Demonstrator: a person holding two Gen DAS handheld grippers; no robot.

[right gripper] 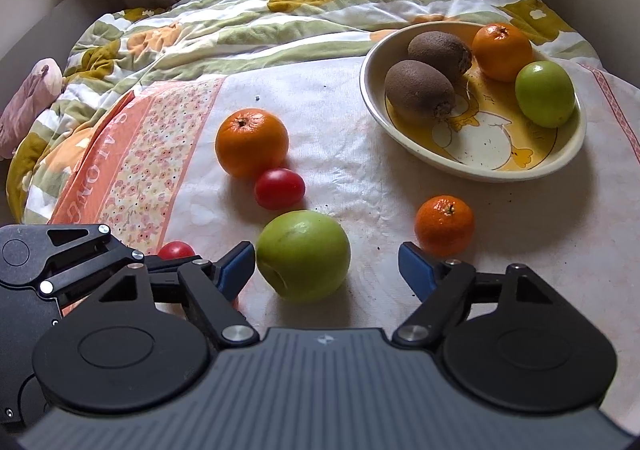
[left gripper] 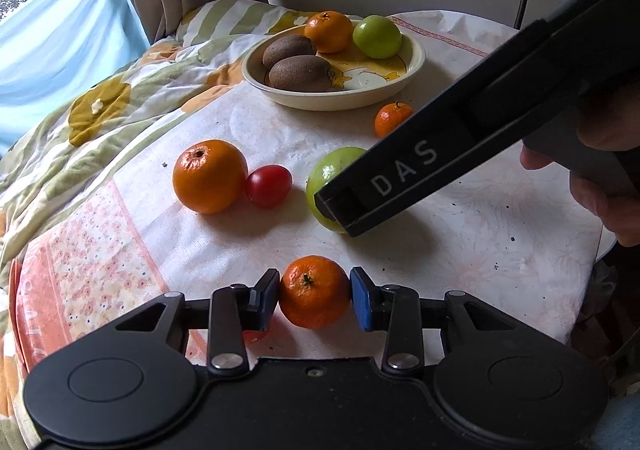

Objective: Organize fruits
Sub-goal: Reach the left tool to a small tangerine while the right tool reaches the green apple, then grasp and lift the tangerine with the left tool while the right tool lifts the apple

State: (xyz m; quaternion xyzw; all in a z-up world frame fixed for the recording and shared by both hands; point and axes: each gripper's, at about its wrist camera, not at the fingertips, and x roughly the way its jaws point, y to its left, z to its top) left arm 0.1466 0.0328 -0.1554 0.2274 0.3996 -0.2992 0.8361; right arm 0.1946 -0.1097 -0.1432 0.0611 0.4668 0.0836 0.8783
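Left gripper (left gripper: 315,296) clamped on a small mandarin (left gripper: 314,292) at the near edge of the cloth-covered worktop (left gripper: 480,218); right gripper (right gripper: 326,268) spread wide, with a green apple (right gripper: 303,255) between its blue pads, close to the left pad and apart from the right. Mid-worktop: a cherry tomato (right gripper: 279,188) touching a big orange (right gripper: 251,143), and a second mandarin (right gripper: 444,225) alone to the right. Toward the far edge, a cream bowl (right gripper: 404,148) with two kiwis (right gripper: 420,90), an orange and a green fruit.
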